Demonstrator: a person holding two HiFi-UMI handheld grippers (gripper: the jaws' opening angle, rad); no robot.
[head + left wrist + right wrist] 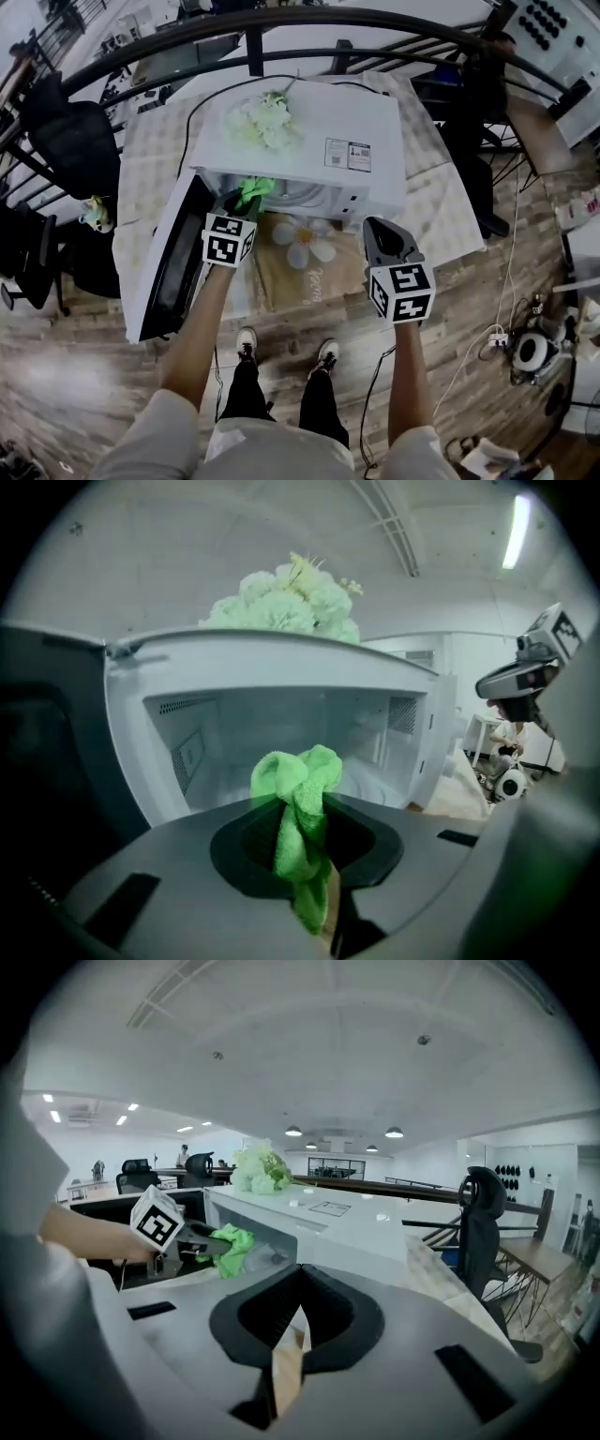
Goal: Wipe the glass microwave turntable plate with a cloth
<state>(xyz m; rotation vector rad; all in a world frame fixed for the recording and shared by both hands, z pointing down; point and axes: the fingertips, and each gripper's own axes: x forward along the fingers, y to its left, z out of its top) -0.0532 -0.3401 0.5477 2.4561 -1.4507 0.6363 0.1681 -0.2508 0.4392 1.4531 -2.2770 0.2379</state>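
Note:
A white microwave [309, 131] stands on the table with its door [173, 267] swung open to the left. My left gripper [246, 199] is at the mouth of the cavity, shut on a bunched green cloth [253, 190]. In the left gripper view the cloth [298, 799] sticks up between the jaws, and the glass turntable plate [371, 781] shows faintly on the cavity floor behind it. My right gripper [380, 230] hovers in front of the microwave's right side, shut and holding nothing. The right gripper view shows the cloth [232, 1244] off to its left.
White artificial flowers [265, 122] sit on top of the microwave. A tan mat with a daisy print [305, 242] lies in front of it on the checked tablecloth [150, 150]. A black railing [281, 19] curves behind the table, and an office chair [75, 141] stands at the left.

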